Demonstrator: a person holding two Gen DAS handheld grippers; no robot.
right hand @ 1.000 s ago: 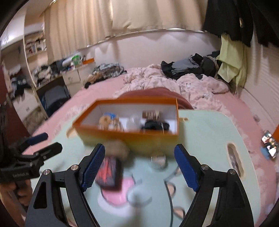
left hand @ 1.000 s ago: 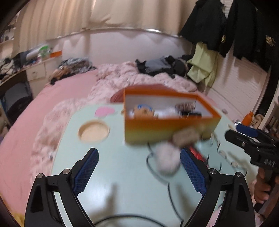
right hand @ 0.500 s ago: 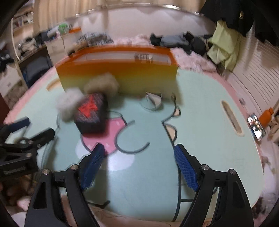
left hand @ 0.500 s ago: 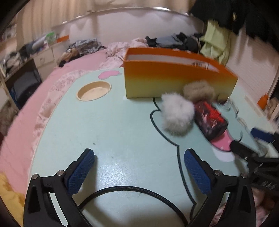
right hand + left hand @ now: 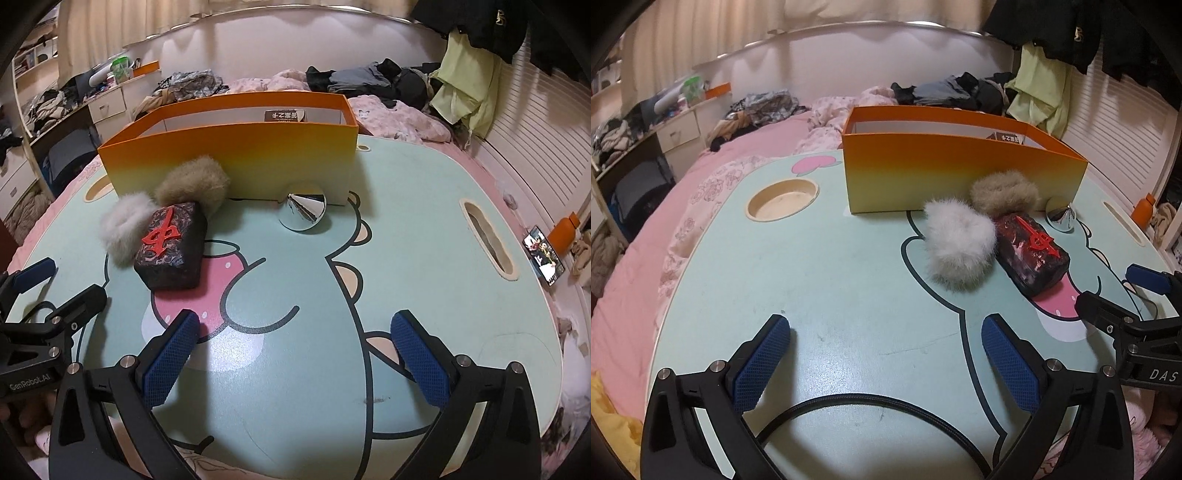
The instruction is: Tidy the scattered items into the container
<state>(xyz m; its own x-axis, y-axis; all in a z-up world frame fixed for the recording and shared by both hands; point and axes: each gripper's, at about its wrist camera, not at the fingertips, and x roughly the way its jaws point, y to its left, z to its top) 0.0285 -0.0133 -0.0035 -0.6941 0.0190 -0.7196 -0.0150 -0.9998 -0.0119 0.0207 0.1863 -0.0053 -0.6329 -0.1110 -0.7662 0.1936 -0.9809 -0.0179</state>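
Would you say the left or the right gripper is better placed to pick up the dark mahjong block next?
Right, probably. The block lies just ahead of the open right gripper, while the left gripper, also open and empty, faces bare table.

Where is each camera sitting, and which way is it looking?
Left wrist view: sits on the left claw, looking forward and down over the mint-green cartoon table at the orange cardboard box; its own open blue-padded fingers show, and the right claw pokes in at the right edge.
Right wrist view: sits on the right claw, facing the same box from further right; the left claw shows at the left edge.
Both see the white fluffy pompom, beige fluffy pompom, dark mahjong-tile block and shiny silver cone.
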